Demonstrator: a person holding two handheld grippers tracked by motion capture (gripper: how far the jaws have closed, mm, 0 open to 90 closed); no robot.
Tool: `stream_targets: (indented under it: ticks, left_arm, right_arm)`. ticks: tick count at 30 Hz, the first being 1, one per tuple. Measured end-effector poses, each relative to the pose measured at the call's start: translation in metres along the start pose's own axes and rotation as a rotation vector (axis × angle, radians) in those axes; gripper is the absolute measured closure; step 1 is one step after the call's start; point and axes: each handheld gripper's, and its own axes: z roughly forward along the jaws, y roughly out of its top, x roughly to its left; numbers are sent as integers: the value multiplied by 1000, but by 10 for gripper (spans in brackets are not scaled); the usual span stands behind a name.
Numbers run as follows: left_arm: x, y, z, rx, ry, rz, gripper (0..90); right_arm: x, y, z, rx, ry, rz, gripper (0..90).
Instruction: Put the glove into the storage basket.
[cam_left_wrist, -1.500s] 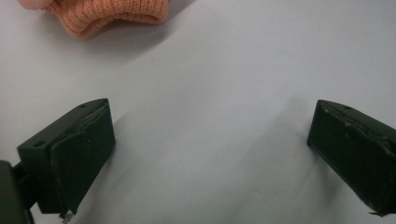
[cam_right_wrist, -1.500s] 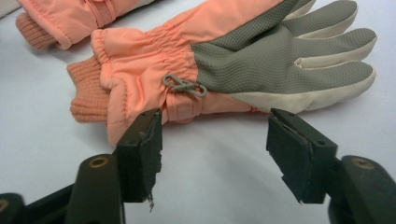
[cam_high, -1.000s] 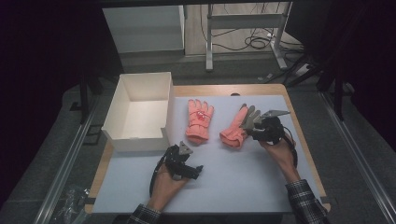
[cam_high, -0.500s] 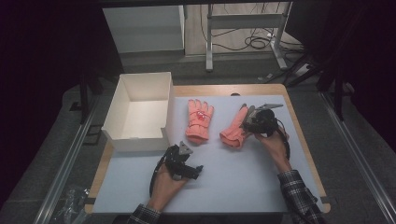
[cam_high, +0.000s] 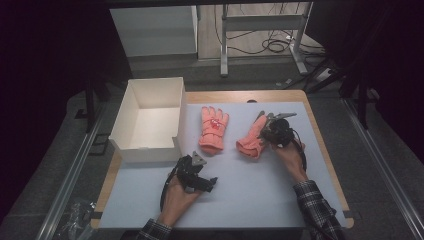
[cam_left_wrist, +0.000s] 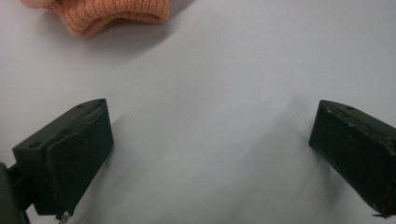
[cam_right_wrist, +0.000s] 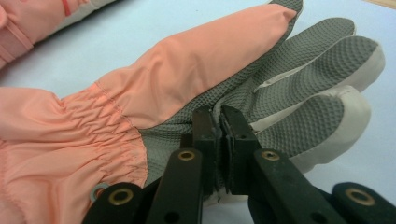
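Two gloves out — your right gripper (cam_right_wrist: 219, 122) pinches the palm-up glove (cam_right_wrist: 187, 93) (jaws clamped tight); left gripper (cam_left_wrist: 205, 154) waits wide open. Next, lift toward the box (cam_high: 150, 120).

High view: we look forward and down from above the person's side, far enough to take in the whole table (cam_high: 320, 165).
Left gripper view: we look along wide-set jaws, close above the table surface; a glove cuff (cam_left_wrist: 112, 16) lies at the top edge.
Right gripper view: we look at the right glove (cam_right_wrist: 187, 70) at very close range.
Shared: both gloves and the table surface appear in the high view too.
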Motion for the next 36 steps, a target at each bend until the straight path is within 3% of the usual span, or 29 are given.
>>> stream_targets:
  ticks: [10,19,28,36]
  left_arm:
    - [0,0,0,-1,-1,-2,0]
    - [0,0,0,2,-1,2,0]
    - [1,0,0,4,-1,6,0]
    - [0,0,0,-4,-1,-2,0]
  right_arm:
    - [-4,2,-16,-43,78,52,875]
    - [6,5,-42,-66,117,15,876]
    - [20,2,-69,-93,210,3,876]
    - [36,-16,-87,-95,311,-36,875]
